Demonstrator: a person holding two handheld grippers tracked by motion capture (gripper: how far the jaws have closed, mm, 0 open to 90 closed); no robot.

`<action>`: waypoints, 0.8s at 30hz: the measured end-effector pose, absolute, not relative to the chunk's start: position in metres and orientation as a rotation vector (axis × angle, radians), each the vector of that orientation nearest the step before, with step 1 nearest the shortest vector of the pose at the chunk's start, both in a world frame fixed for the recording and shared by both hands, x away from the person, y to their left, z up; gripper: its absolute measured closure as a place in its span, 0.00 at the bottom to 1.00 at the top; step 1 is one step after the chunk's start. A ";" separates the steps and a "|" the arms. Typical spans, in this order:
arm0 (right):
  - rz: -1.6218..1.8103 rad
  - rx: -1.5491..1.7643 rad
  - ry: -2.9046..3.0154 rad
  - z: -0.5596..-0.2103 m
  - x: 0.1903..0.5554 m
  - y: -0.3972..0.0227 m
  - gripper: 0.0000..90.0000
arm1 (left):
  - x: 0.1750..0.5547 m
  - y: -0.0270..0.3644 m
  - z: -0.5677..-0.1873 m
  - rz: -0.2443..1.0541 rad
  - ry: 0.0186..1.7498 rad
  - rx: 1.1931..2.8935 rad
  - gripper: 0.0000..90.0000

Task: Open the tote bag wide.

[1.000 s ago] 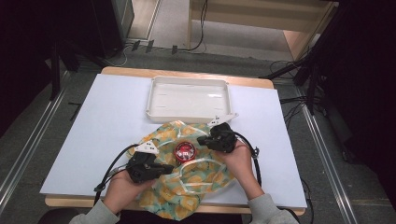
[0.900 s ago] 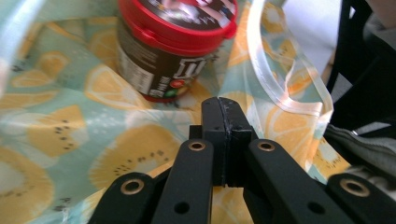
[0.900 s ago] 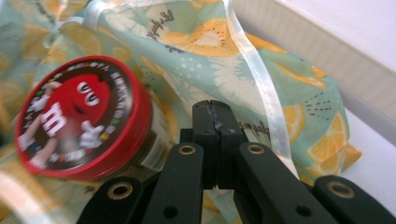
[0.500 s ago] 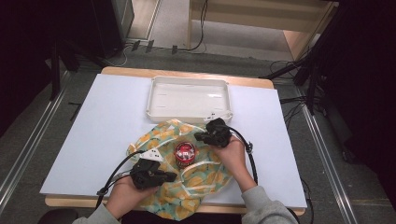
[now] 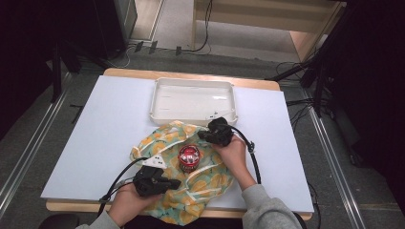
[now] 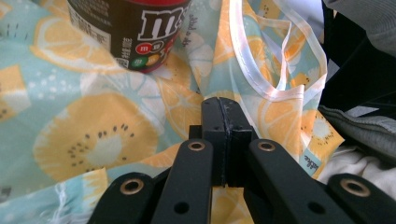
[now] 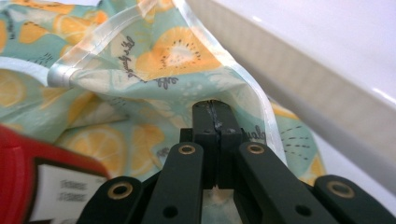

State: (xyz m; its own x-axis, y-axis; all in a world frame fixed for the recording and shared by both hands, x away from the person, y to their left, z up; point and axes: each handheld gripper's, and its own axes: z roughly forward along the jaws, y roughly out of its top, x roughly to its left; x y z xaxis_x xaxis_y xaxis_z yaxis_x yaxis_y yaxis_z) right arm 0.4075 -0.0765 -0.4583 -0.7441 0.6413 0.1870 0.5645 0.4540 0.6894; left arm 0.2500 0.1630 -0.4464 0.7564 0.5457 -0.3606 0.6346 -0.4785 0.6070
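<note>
White bench point(image 5: 95, 143) carries the fruit-print cloth point(image 5: 210, 186) at its near edge under a red candy can point(image 5: 189, 157), where both the left tool point(image 5: 174, 182) and right tool point(image 5: 203, 135), pressed together on cloth, have drawn inward, suggesting wrapping has begun.

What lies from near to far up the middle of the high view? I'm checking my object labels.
Left gripper → M&M's can on the fruit-print cloth → right gripper → white tray.

cloth point(image 5: 200, 188): pale teal, printed with orange citrus slices and yellow kiwi slices, white trim
can point(image 5: 189, 157): red lid, dark brown side, white lettering
tray point(image 5: 193, 114): white
table point(image 5: 105, 124): white
</note>
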 end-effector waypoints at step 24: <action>1.151 1.149 2.514 -0.457 0.416 -0.092 1.00 | 0.233 0.171 -0.450 -0.191 0.885 2.206 0.98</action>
State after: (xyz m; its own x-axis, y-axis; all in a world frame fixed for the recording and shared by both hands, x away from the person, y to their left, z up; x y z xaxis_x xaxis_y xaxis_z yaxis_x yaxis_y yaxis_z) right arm 0.4165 -0.0920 -0.4571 -0.6963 0.6974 0.1697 0.5843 0.4133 0.6985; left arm 0.2328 0.1706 -0.4501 0.7508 0.5383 -0.3827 0.6481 -0.4887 0.5841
